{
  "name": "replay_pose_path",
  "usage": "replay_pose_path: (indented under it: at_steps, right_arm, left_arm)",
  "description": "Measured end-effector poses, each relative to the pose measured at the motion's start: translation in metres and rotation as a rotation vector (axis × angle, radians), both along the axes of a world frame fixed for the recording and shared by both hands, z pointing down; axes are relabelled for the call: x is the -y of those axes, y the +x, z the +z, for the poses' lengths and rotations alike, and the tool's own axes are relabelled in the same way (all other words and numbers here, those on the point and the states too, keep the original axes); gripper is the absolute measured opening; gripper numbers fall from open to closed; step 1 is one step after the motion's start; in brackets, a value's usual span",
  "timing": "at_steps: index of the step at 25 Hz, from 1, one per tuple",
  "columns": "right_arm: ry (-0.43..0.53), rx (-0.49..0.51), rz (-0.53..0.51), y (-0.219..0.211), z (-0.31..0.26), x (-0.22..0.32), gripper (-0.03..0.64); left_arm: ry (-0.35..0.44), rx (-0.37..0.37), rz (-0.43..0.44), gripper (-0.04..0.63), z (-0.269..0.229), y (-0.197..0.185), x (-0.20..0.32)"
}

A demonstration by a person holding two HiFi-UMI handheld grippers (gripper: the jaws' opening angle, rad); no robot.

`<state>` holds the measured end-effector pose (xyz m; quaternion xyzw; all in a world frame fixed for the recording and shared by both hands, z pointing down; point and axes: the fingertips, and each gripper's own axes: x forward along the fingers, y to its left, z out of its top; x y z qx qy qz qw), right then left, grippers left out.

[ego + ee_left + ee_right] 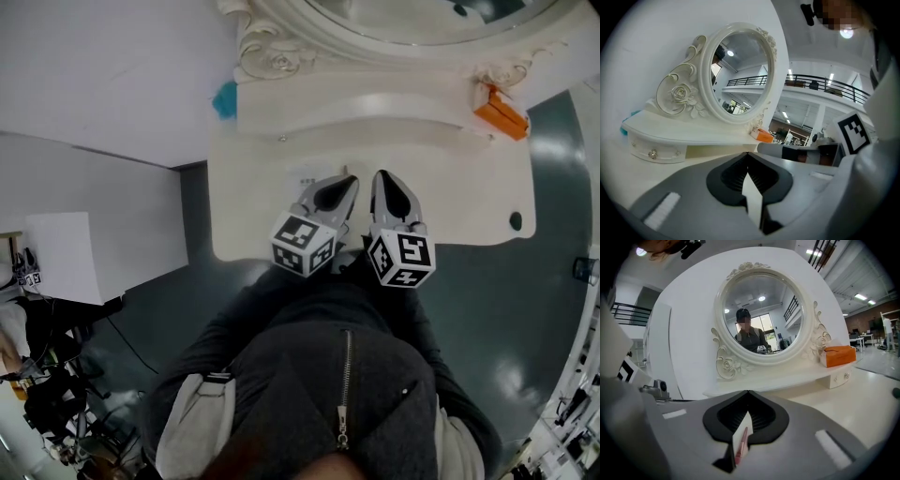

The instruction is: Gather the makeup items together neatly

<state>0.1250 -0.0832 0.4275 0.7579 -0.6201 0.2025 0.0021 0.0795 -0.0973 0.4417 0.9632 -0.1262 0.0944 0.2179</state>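
Both tools hover side by side over the near edge of the white table. The left tool is clenched with nothing between its tips, and so is the right tool. A thin pink sliver shows in the slit behind the right tool's closed tips, but I cannot tell what it is. The likeliest makeup item, an orange box, sits on the raised shelf at the mirror's right foot. It lies ahead and well to the right of the tools, its long axis running along the shelf edge, so the right hand is nearer. A teal item pokes out at the shelf's far left end, on the left tool's side. A small dark item rests near the table's right edge.
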Motion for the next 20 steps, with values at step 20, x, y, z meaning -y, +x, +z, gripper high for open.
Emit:
replay_pose_path:
  at_steps: [20]
  right_arm:
    - [-0.051, 0.007, 0.080, 0.122, 0.003, -0.064, 0.003]
  left_arm:
    - [-0.026, -0.013, 0.111, 0.009, -0.003, 0.117, -0.071]
